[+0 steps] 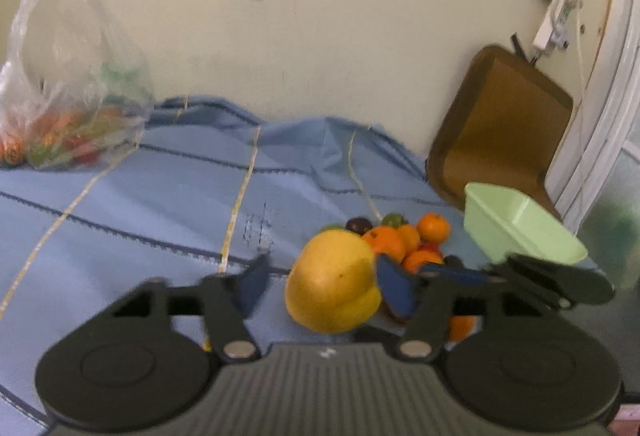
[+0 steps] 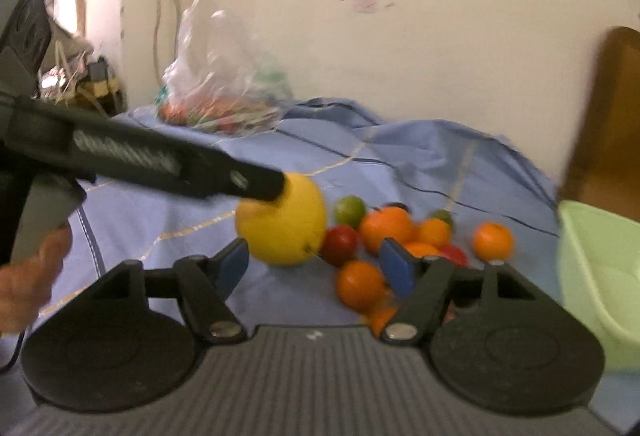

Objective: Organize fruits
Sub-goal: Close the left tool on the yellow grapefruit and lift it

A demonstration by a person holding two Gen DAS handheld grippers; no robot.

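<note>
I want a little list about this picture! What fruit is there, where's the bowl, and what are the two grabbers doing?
surface: blue cloth
big fruit: yellow fruit, between the left gripper fingers; contact unclear
pile: oranges, a lime, red fruits, loose on the cloth
bowl: green bowl, tilted, nothing seen inside
bag: plastic bag of fruit by the wall
right gripper: open, holding nothing

A surface under a rumpled light-blue cloth with dark and pale stripes; on it, a heap of oranges, a large yellow fruit, a clear plastic bag of fruit; a brown tray leans at the wall.
</note>
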